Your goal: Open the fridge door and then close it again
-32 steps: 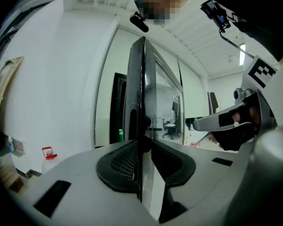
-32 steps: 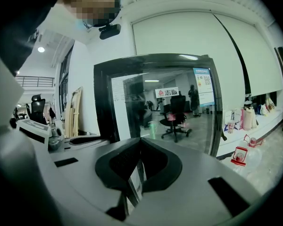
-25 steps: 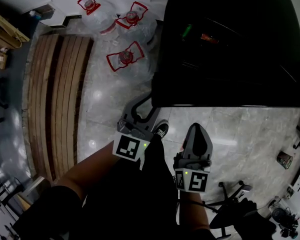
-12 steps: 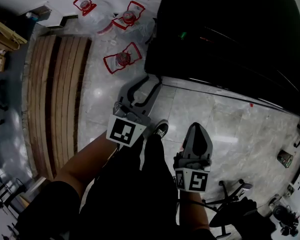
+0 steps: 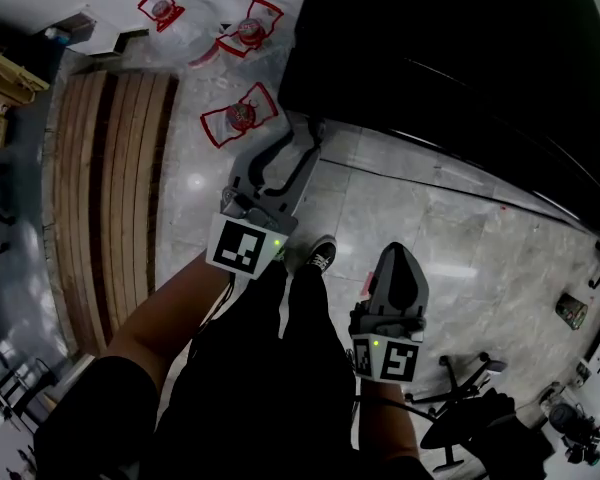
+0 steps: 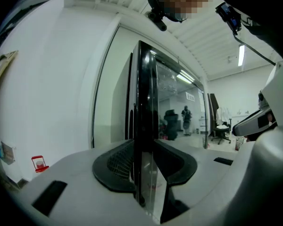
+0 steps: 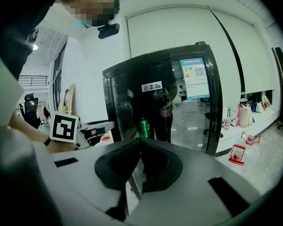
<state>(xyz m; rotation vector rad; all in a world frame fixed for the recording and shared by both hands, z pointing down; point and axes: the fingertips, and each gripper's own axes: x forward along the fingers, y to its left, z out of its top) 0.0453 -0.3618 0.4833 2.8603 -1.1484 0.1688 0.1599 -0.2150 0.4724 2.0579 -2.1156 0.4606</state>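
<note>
At the free edge of the glass fridge door (image 6: 144,102), seemingly ajar: left tool (image 6: 144,147) straddling that edge, jaws opening, door frame between the pads. Probably easing off the grip, no longer hauling. Right tool (image 7: 140,145) kept low, well apart from the door, jaws together on nothing, idle spare. Likely the turn from opening swing to closing push.
</note>
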